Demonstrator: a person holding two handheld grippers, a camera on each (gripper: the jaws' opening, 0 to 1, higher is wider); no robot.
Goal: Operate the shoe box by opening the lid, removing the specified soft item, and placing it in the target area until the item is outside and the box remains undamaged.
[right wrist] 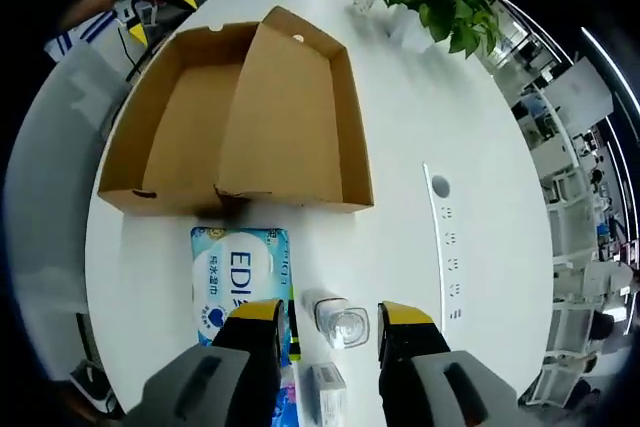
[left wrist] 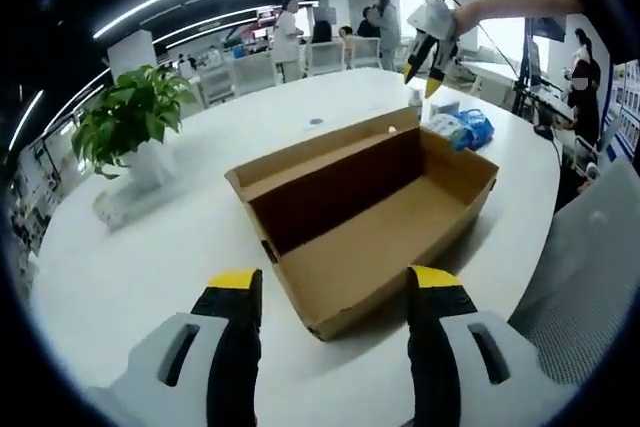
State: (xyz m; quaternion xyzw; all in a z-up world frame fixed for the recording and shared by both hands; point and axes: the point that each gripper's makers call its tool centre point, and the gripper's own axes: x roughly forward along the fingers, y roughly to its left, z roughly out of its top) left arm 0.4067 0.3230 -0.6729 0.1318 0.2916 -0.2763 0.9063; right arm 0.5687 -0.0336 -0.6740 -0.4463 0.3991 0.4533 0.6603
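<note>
Right gripper (right wrist: 328, 332), jaws spread, above wipes pack (right wrist: 240, 282) beside open, bare-floored shoe box (right wrist: 240, 117); left gripper (left wrist: 335, 292) likewise spread.

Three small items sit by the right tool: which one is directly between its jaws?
The small clear plastic bottle, seen from above, sits in the gap ahead of the right tool. The blue-and-white wet wipes pack lies left of it; the small white box lies lower, nearer the camera.

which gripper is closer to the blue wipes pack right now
Right. The right gripper hovers just over the blue wipes pack. The left gripper is at the far end of the open shoe box.
</note>
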